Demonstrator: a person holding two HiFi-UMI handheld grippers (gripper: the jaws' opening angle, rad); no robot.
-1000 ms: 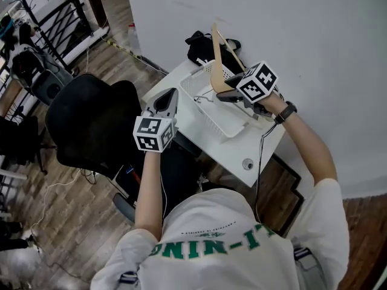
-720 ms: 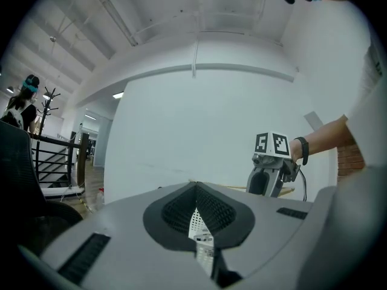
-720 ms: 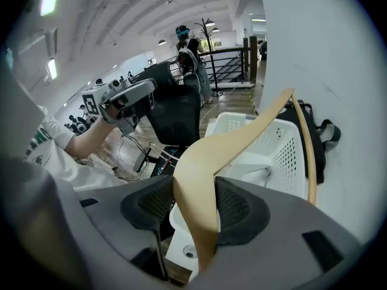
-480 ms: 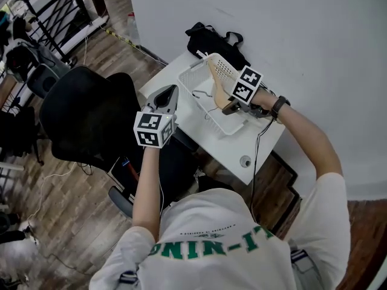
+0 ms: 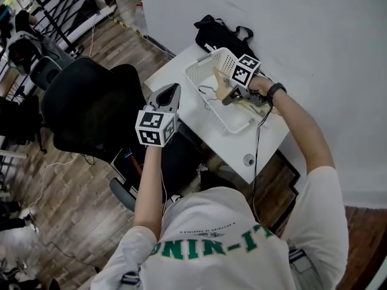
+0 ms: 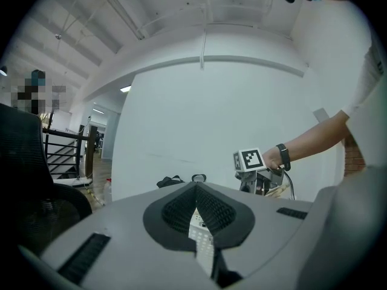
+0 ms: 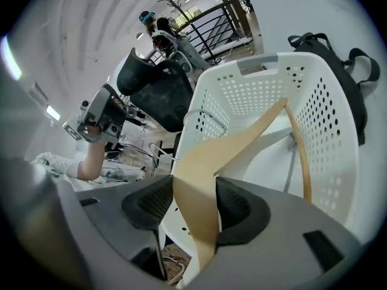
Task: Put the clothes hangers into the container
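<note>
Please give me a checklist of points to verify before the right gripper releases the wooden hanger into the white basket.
1. Right gripper clamped on the wooden hanger: ok.
2. Hanger inside the white basket, between its walls: ok.
3. Hanger already resting on the basket floor: cannot tell.
4. Left gripper shut, empty and apart from the basket: ok.
5. Basket standing on the table, not over its edge: ok.
</note>
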